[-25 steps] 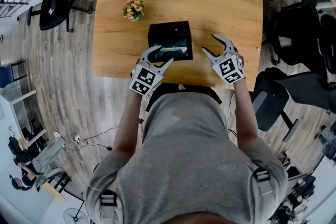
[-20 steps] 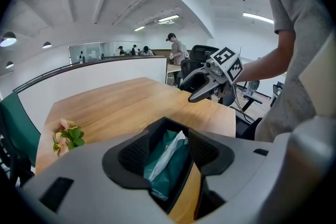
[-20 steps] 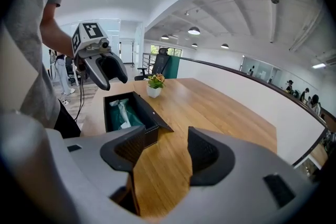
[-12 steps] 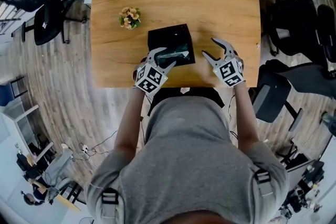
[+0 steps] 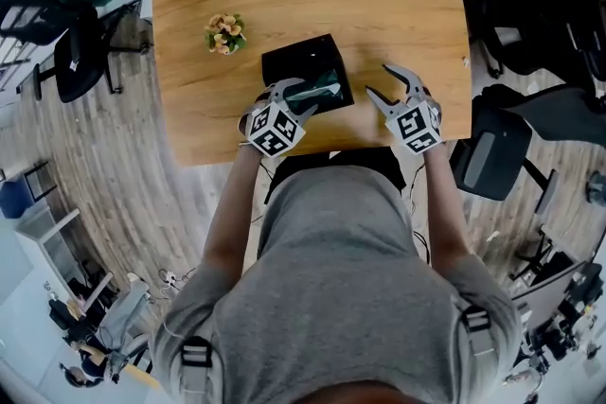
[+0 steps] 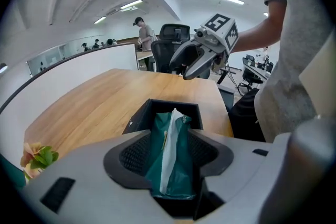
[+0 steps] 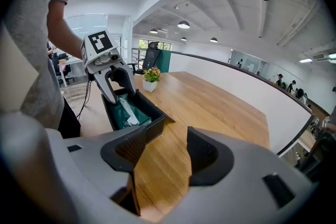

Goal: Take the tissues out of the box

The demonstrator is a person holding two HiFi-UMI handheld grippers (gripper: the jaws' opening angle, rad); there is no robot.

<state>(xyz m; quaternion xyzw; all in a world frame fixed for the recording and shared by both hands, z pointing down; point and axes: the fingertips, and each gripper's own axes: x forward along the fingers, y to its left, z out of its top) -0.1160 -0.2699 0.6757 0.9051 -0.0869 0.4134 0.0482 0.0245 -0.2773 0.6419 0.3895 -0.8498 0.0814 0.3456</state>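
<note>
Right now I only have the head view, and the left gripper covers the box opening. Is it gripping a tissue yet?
Observer: No. In the left gripper view, the left gripper has its jaws apart, with the white tissue upright between them, not pinched.
Operator: Is it at the opening?
Observer: Yes. The right gripper view shows it at the mouth of the box, one jaw either side of the tissue, over the green pack. I can't tell how deep it is.
Operator: Right gripper carrying anything?
Observer: Nothing. The right gripper is open, with only bare table between its jaws.
</note>
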